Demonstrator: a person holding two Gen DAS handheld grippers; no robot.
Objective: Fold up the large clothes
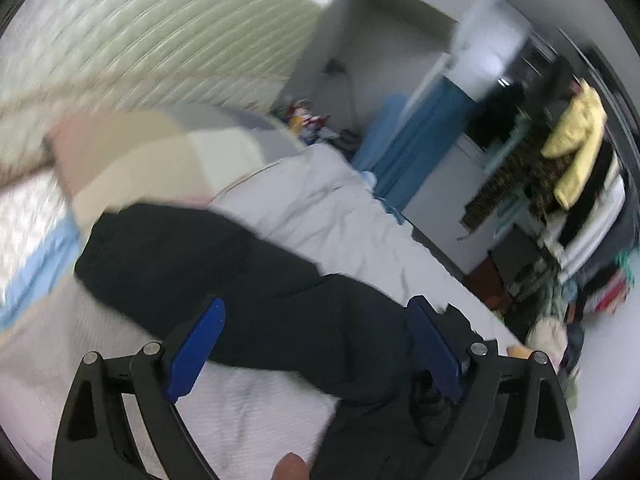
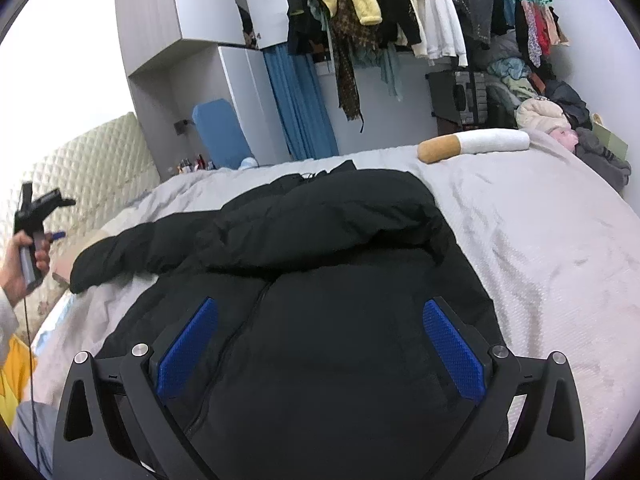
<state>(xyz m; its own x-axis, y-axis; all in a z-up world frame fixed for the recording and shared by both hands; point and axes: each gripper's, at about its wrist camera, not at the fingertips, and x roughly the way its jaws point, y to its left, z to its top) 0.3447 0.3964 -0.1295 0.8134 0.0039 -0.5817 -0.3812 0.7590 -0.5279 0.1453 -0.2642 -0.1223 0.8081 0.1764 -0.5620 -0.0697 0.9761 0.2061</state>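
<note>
A wide bed (image 2: 540, 248), covered in a pale grey, finely wrinkled sheet, is being used as the folding surface, and the black puffer jacket (image 2: 320, 280) is being seen lying across its middle, front up, with the zipper running down the body and one sleeve (image 2: 120, 252) stretched out toward the quilted headboard (image 2: 92, 164). The jacket's thick, padded, slippery-looking shell is being judged the main risk: a fold is likely to spring back or slide if only a thin pinch of the outer fabric is taken, and the loose sleeve may be dragged crooked or left trapped beneath the body. The soft sheet may also be gathered up with the jacket if the jaws are closed too low. The right gripper (image 2: 320, 344) is being held over the jacket's lower body with its jaws spread wide and nothing between the blue textured pads (image 2: 456, 356). The left gripper (image 1: 316, 344) is being held above the sleeve side, jaws likewise released; its view is blurred, so a hurried grasp is being judged likely to miss. A small cylindrical bolster (image 2: 472, 145), tan and white, is lying near the far edge, well apart.
</note>
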